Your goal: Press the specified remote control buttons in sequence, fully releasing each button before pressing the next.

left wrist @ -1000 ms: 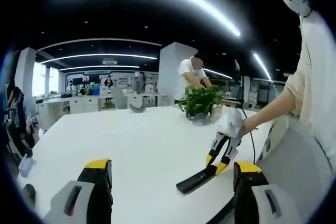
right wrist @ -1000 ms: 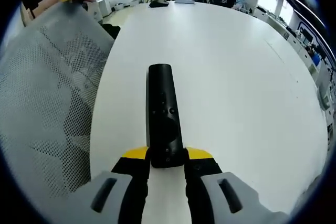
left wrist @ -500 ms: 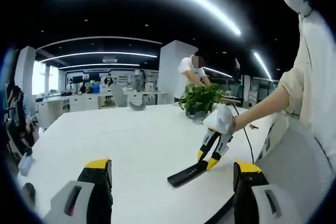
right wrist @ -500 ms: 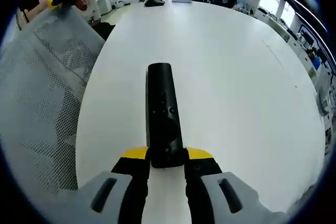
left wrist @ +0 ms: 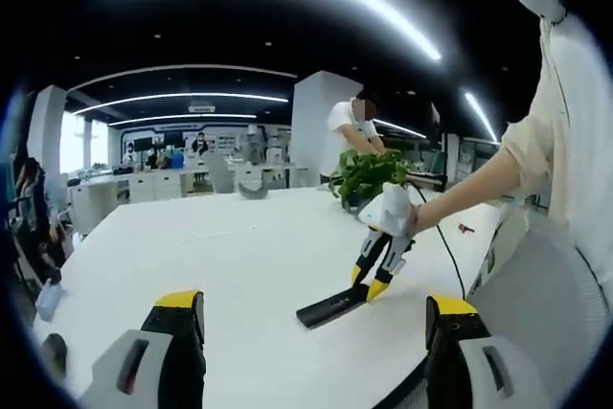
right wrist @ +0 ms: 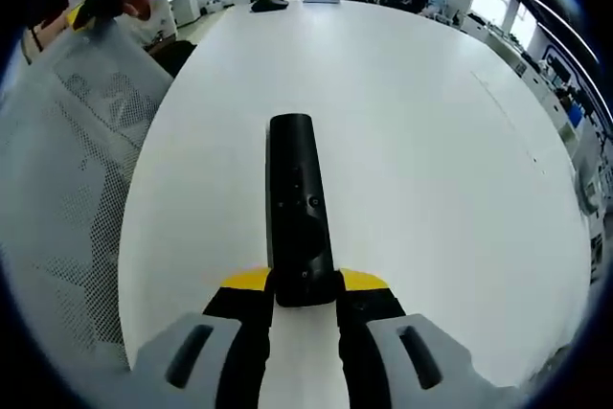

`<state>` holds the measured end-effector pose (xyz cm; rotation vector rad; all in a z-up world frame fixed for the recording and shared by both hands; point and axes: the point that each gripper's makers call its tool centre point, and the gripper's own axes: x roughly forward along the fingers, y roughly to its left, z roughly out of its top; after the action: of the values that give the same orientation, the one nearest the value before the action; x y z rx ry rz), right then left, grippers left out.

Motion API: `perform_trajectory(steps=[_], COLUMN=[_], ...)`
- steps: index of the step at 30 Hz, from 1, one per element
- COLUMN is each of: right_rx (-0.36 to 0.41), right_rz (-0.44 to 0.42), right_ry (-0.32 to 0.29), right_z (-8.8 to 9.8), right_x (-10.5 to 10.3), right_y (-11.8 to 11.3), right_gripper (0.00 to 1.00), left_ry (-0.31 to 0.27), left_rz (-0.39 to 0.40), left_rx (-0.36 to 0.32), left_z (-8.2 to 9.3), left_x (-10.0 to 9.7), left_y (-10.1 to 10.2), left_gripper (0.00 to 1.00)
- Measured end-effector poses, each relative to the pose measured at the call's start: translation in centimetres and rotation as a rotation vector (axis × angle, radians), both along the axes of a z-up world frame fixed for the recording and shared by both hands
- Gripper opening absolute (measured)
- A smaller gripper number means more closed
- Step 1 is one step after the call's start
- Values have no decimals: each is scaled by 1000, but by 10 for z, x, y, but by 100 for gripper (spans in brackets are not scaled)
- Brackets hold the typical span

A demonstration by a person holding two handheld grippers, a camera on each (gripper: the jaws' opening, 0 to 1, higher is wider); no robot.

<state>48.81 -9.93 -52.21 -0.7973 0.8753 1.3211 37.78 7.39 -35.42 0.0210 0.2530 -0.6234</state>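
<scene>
Right gripper (right wrist: 305, 286) angled down toward the white surface (right wrist: 431, 141), yellow-tipped fingers (right wrist: 247, 282) clamped on the near end of the black remote control (right wrist: 298, 208), which runs straight out ahead of them, buttons up. Left gripper (left wrist: 311, 308) held level and back, fingers (left wrist: 178, 302) spread wide with nothing between. From the left gripper view: remote control ahead and right of those fingers, a hand (left wrist: 414, 220) on the right gripper, a potted plant (left wrist: 369, 177) beyond. From the right gripper view: mesh chair back (right wrist: 67, 189) left of the fingers.
</scene>
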Motion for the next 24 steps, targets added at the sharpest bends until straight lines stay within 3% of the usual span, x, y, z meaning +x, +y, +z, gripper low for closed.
perform_trajectory(steps=[12, 16, 20, 24], right_rx=[8, 92, 160, 273], right_rz=[-31, -223, -272, -377], right_ry=[6, 113, 88, 60], right_z=[-1, 2, 7, 28], right_x=[9, 10, 11, 8], right_y=[0, 4, 4, 6], right_gripper=[25, 29, 36, 51], left_ry=[4, 3, 7, 21], left_rz=[2, 3, 0, 2], left_rx=[6, 5, 10, 33], left_z=[-2, -2, -3, -7], left_x=[1, 1, 0, 0], left_y=[1, 1, 0, 0], left_gripper=[100, 100, 100, 100])
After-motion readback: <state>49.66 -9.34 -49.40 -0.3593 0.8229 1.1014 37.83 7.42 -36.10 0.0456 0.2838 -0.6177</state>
